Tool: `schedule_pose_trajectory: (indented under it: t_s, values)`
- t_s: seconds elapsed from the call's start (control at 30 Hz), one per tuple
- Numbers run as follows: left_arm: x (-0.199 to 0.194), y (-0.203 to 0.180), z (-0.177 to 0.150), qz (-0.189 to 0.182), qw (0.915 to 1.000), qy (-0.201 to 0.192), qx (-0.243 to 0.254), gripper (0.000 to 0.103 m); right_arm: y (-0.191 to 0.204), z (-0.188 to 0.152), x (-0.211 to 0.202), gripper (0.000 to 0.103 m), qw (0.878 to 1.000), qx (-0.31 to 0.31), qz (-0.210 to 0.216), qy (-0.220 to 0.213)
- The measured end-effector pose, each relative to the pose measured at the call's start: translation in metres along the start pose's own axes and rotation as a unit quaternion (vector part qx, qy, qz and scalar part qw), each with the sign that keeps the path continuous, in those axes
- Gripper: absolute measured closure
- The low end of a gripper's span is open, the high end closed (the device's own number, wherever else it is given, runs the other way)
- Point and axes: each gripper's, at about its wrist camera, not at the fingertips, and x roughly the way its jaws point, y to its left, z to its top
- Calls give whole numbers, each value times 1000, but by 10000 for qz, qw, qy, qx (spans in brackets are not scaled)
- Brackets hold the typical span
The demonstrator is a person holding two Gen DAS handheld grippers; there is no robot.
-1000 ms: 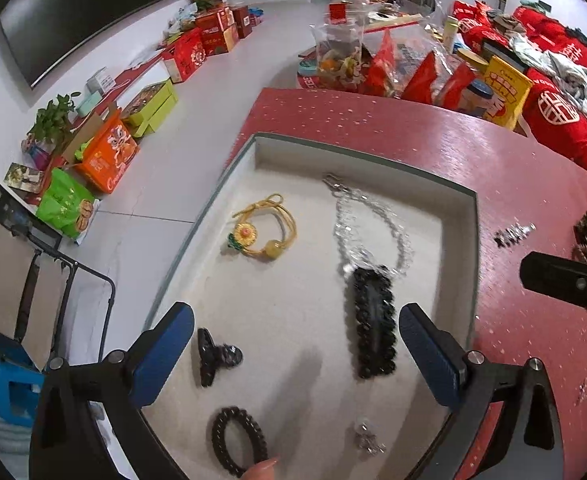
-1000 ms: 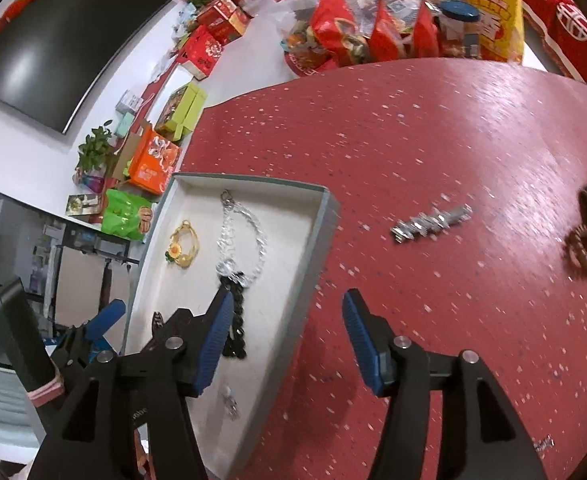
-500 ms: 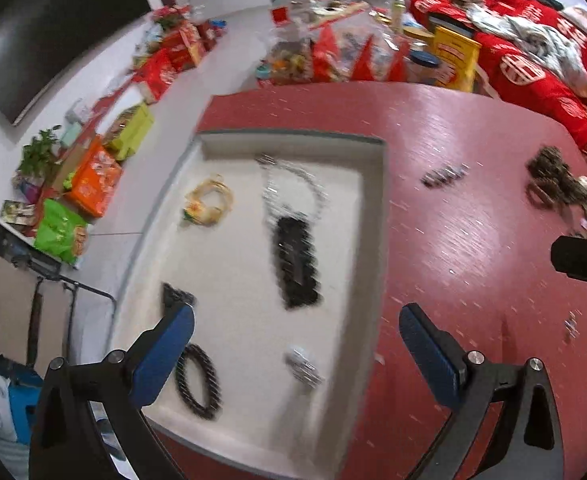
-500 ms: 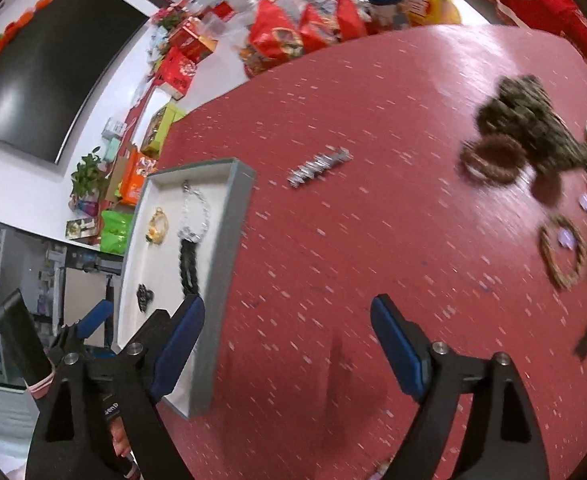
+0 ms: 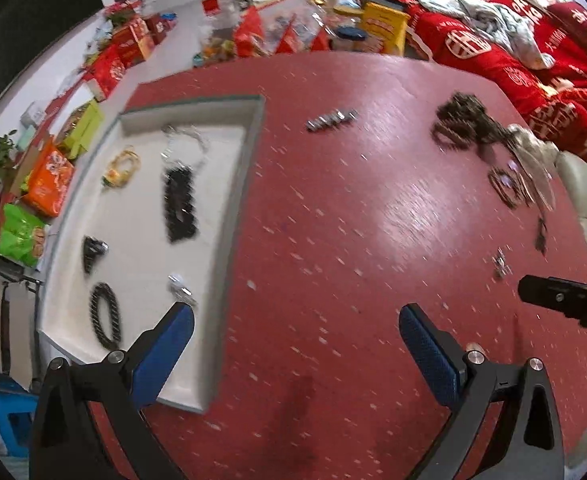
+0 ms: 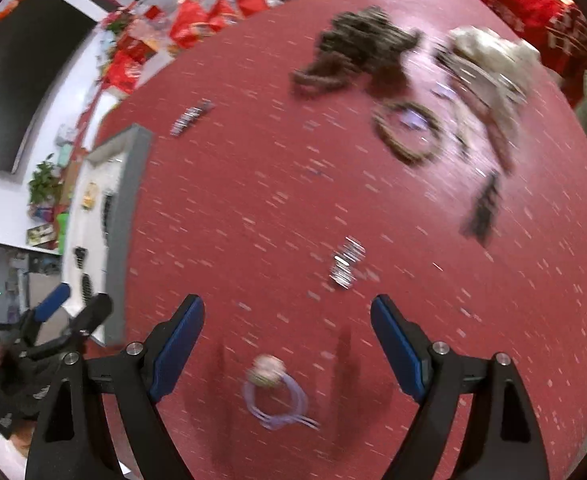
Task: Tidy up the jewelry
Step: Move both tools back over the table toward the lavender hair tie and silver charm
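Both my tongs hang wide apart and empty over the red counter [image 5: 333, 240]. The left tongs [image 5: 293, 344] sit by the near right corner of the tray [image 5: 229, 216], which already holds several pieces. The right tongs [image 6: 287, 344] are well out over the loose jewelry. Nearest them is a purple ring [image 6: 277, 396], lying on the counter just under and between the pads, slightly towards me. A small silver clip [image 6: 347, 260] lies just ahead, a little right of centre, its long axis running roughly away from me. I judge the right tongs far nearer to either piece; both views are blurred, so finer detail escapes me.
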Motion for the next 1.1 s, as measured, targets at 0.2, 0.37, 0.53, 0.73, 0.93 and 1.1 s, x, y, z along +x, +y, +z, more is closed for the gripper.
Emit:
schedule_pose_trajectory:
  t_s: [0.2, 0.37, 0.53, 0.73, 0.93, 1.1]
  values:
    - [7, -14, -12, -56, 9998, 166, 15, 0, -15, -8, 9, 16, 9992, -16, -404, 21]
    - [8, -16, -12, -58, 9998, 165, -38, 0, -5, -1, 15, 16, 9975, -268, -641, -132]
    - [11, -17, -9, -56, 9998, 150, -86, 0, 6, 5, 28, 16, 9949, -598, -790, -200]
    - [13, -16, -13, -95, 9997, 185, -153, 0, 18, 9, 44, 27, 9914, -850, -960, -240]
    - [10, -28, -36, -390, 9988, 309, -38, 0, 31, 10, 52, 42, 9828, -1238, -1317, -384]
    - [10, -53, -54, -663, 9965, 435, 274, 0, 31, 2, 52, 51, 9807, -1335, -1355, -460]
